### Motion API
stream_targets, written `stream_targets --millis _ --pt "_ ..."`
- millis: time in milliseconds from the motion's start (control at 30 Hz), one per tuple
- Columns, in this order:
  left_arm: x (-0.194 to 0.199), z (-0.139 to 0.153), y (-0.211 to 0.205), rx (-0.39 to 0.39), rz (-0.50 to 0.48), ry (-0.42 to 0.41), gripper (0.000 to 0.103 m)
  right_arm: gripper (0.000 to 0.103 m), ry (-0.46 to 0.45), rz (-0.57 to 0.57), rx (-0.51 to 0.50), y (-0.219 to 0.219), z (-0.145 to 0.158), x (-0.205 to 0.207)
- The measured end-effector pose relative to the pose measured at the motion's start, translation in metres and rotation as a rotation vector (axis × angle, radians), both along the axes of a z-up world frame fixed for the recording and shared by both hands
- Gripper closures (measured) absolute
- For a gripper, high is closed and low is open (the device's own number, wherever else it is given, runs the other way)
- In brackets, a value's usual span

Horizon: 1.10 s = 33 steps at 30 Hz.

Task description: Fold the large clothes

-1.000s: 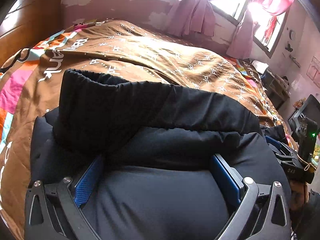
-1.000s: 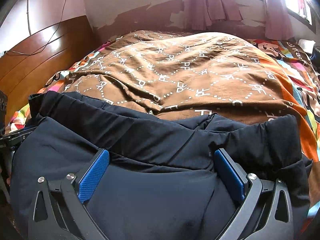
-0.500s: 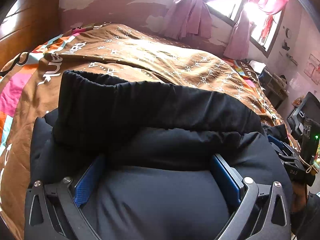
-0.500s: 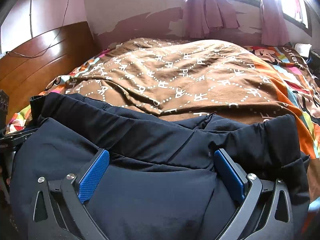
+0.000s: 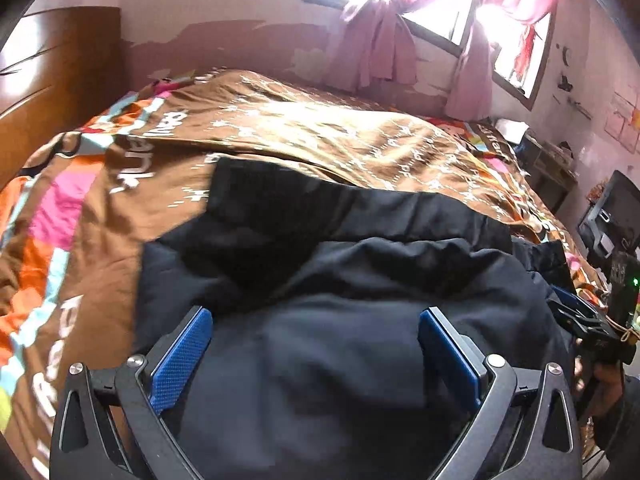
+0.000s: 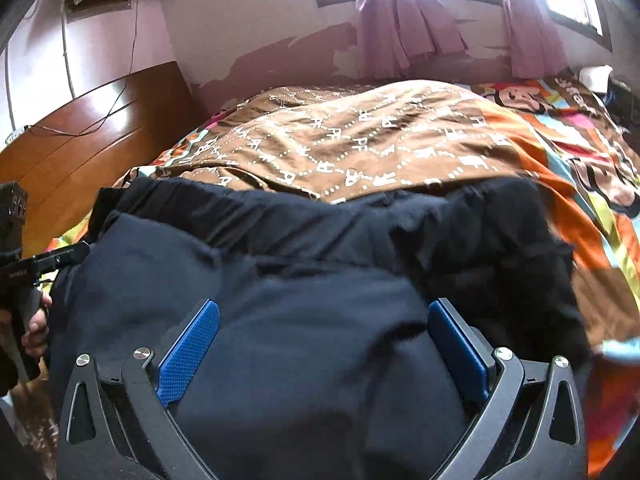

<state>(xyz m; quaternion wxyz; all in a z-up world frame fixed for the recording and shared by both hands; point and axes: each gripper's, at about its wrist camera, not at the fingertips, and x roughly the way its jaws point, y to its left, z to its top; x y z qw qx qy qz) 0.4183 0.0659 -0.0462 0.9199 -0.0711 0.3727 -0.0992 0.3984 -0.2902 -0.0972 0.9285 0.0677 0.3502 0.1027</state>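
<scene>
A large dark navy padded jacket [image 5: 340, 280] lies folded at the near edge of the bed, with a black band along its far edge. It also shows in the right wrist view [image 6: 280, 264]. My left gripper [image 5: 316, 344] is open, its blue pads [image 5: 180, 360] wide apart with the jacket's bulk between them. My right gripper [image 6: 324, 344] is open the same way over the jacket's right part, pads [image 6: 188, 352] wide apart. Each view shows the other gripper at its edge.
The bed carries a brown patterned quilt [image 5: 320, 136] over a colourful cartoon sheet [image 6: 580, 128]. A wooden headboard [image 6: 80, 140] stands at the left. A window with pink curtains [image 5: 380, 40] is at the back. A cluttered side table [image 5: 552, 160] stands at the right.
Both grippers have lifted and drawn back a little, so more of the bed and room shows. The jaws stay wide apart. The jacket lies as before.
</scene>
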Motion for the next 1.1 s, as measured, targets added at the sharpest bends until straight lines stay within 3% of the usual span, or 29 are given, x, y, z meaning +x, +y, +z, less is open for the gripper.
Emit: stream_targets --millis 200,333,433,533,700,733,1100 --pt "-0.01 -0.015 0.043 0.007 0.072 0.063 0.0 0.001 -0.009 -0.069 -0.009 -0.03 -0.005 -0.039" --pt "-0.006 -0.035 0.073 -0.095 0.106 0.143 0.0 0.001 -0.075 -0.16 -0.036 -0.053 -0.007 -0.067" --pt "-0.002 -0.05 0.085 -0.198 0.111 0.191 0.0 0.001 -0.075 -0.24 -0.031 -0.076 -0.015 -0.077" --pt "0.001 -0.06 0.084 -0.224 0.103 0.211 0.0 0.001 -0.022 -0.269 0.069 -0.105 -0.029 -0.072" --pt "0.009 -0.071 0.086 -0.271 0.095 0.248 0.0 0.001 0.177 -0.111 0.397 -0.138 -0.071 -0.038" --pt "0.011 -0.072 0.089 -0.281 0.091 0.26 0.0 0.001 0.189 -0.093 0.426 -0.141 -0.076 -0.034" --pt "0.018 -0.08 0.089 -0.368 0.06 0.367 0.0 0.001 0.188 -0.078 0.471 -0.143 -0.087 -0.021"
